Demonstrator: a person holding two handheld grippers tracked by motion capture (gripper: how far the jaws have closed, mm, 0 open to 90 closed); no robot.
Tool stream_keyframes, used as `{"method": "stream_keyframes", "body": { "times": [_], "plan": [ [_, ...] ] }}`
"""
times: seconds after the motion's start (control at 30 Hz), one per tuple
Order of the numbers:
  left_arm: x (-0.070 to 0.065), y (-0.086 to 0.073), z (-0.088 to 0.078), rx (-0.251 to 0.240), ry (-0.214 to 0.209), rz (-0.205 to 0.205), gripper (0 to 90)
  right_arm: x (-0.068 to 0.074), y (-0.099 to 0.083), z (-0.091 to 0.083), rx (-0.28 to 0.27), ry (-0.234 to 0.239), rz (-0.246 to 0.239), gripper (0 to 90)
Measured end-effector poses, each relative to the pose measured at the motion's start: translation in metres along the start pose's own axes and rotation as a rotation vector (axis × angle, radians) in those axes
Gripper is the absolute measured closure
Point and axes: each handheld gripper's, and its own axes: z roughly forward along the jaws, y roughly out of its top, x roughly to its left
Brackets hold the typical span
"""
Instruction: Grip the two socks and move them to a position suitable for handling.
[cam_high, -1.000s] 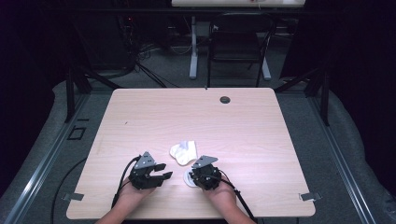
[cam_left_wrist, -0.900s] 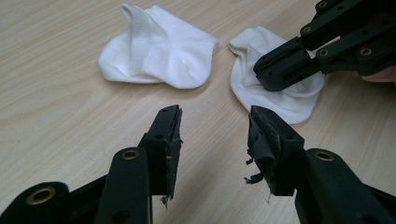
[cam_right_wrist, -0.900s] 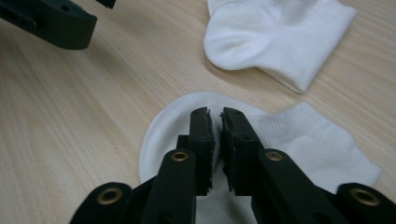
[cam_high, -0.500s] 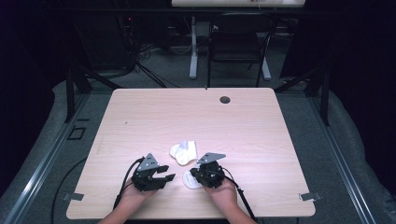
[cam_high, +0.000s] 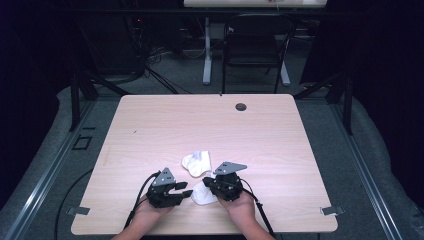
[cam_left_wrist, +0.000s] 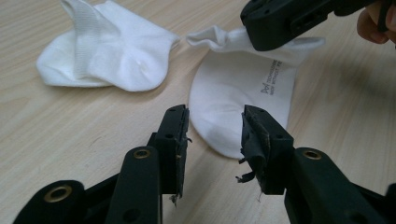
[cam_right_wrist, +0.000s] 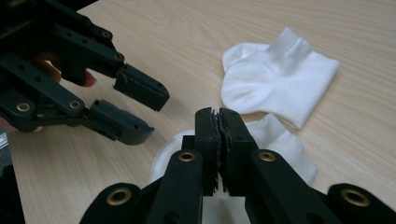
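Right gripper (cam_high: 214, 186) closes its jaws the last bit, clamped on the cuff of the near sock (cam_high: 204, 194); in the right gripper view the pads meet on white fabric. It lifts slightly, and that cuff edge comes up off the table (cam_high: 280, 150) with it. Left gripper (cam_high: 187, 192) jaws have just been closing; nothing between them, the sock's toe lying just beyond the tips.

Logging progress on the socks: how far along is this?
Early. The right gripper is shut on the near sock at its cuff. The left gripper, jaws just closing but apart, aims at its toe. The far sock lies untouched; pairing remains.
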Motion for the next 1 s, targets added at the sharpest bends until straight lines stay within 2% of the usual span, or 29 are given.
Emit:
{"method": "stream_keyframes", "body": {
  "times": [0.37, 0.57, 0.7, 0.8, 1.0],
  "plan": [
    [-0.010, -0.003, 0.010, 0.035, -0.016, 0.036, 63.6, 0.003, 0.003, -0.005, -0.035, 0.011, -0.006, 86.9],
    [-0.014, -0.006, 0.017, 0.096, 0.023, 0.094, 63.5, 0.001, 0.004, -0.008, -0.044, 0.012, -0.004, 86.8],
    [-0.016, -0.007, 0.018, 0.096, 0.034, 0.111, 64.8, 0.000, 0.005, -0.011, -0.038, 0.012, -0.003, 86.8],
    [-0.015, -0.007, 0.018, 0.095, 0.035, 0.114, 66.4, -0.001, 0.006, -0.013, -0.043, 0.013, 0.000, 86.8],
    [-0.013, -0.008, 0.017, 0.088, 0.045, 0.102, 68.5, -0.006, 0.009, -0.028, -0.022, -0.019, -0.026, 86.8]
  ]
}}
